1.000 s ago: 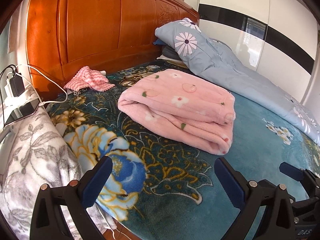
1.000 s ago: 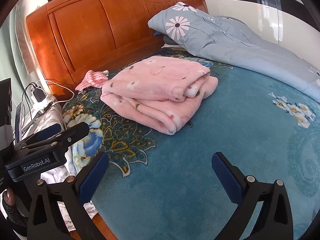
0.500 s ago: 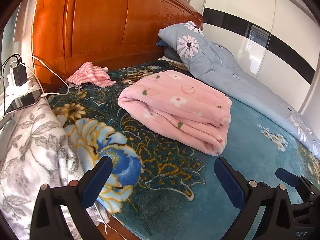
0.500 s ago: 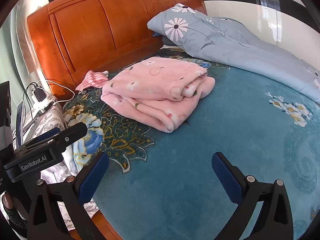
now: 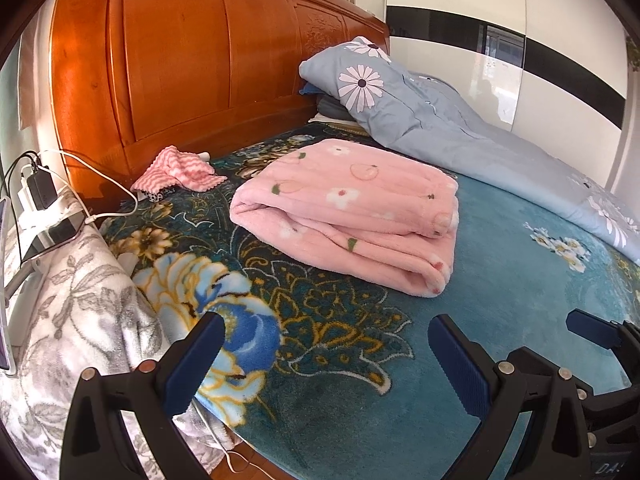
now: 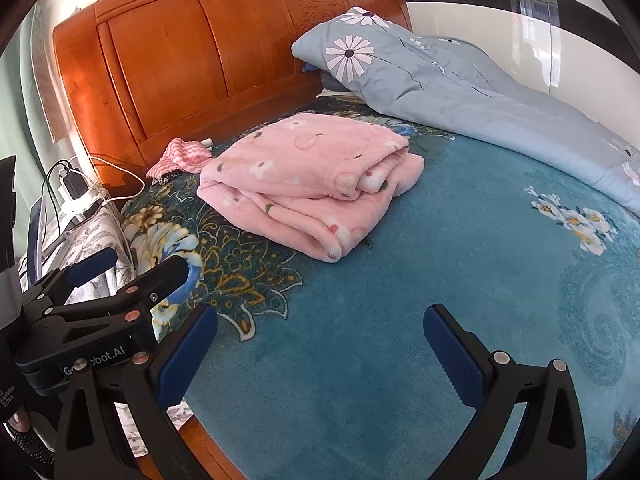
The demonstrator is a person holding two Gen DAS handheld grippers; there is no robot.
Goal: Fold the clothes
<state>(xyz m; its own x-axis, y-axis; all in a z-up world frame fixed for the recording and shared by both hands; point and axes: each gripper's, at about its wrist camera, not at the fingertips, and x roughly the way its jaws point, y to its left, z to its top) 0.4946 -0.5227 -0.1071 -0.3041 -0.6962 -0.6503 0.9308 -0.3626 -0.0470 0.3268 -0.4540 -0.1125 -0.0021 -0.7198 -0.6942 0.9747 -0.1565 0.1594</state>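
Left gripper (image 5: 322,354) wide open, empty; right gripper (image 6: 320,340) wide open, empty. Folded pink fleece garment (image 5: 352,208) on teal floral bedspread (image 5: 500,300), apart from both.

Bed (image 5: 500,280), teal floral cover; folded pink garment (image 5: 348,216) centre; grey-blue quilt (image 5: 460,132) behind; pink striped cloth (image 5: 176,168) by headboard.

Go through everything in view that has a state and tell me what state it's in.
Pink fleece garment: folded, lying on the bed.
Striped pink cloth: crumpled by the headboard.
Grey floral duvet: bunched along the far side.
Charger: plugged in, cable attached.
Left gripper: open, empty.
Right gripper: open, empty.
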